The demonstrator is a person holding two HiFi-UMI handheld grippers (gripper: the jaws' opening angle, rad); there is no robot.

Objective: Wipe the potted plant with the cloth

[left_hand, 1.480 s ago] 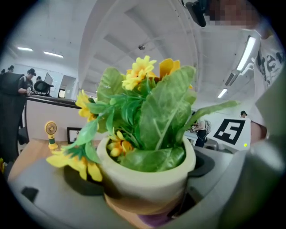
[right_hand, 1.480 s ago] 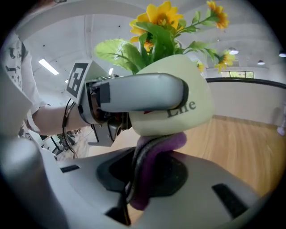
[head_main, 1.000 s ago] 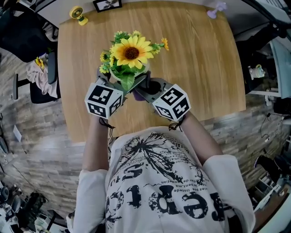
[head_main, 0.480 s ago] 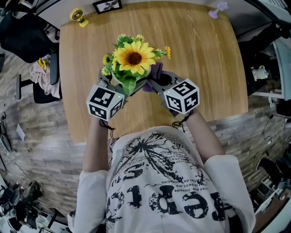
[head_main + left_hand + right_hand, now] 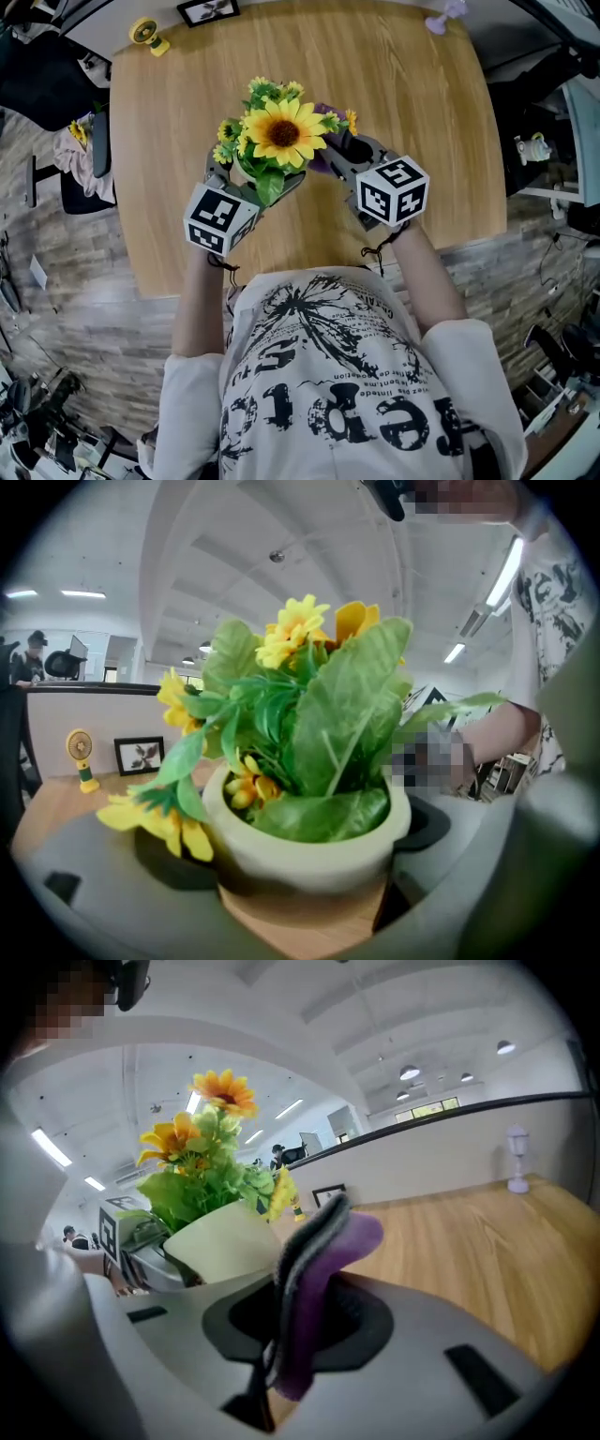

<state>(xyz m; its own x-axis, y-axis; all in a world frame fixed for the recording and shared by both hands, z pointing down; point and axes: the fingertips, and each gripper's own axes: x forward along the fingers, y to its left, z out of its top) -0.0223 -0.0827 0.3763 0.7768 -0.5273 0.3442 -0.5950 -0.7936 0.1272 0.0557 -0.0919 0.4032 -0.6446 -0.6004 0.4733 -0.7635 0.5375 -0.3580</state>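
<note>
A potted plant (image 5: 284, 134) with a big sunflower, small yellow blooms and green leaves is over the middle of the wooden table (image 5: 431, 112). My left gripper (image 5: 246, 183) is shut on its cream pot (image 5: 305, 841), one jaw on each side. My right gripper (image 5: 343, 156) is at the plant's right side, shut on a folded purple and grey cloth (image 5: 314, 1269). In the right gripper view the cloth sticks up from the jaws, close beside the pot (image 5: 225, 1241). In the head view only a purple edge of the cloth (image 5: 323, 157) shows under the leaves.
Along the table's far edge stand a small yellow fan (image 5: 145, 33), a black picture frame (image 5: 206, 9) and a little purple object (image 5: 444, 15). A chair with clothes on it (image 5: 82, 150) is off the left side. The person's body is at the near edge.
The plant and both grippers have shifted a little farther up the table and to the right. The right gripper with the cloth has moved forward along the plant's right side.
</note>
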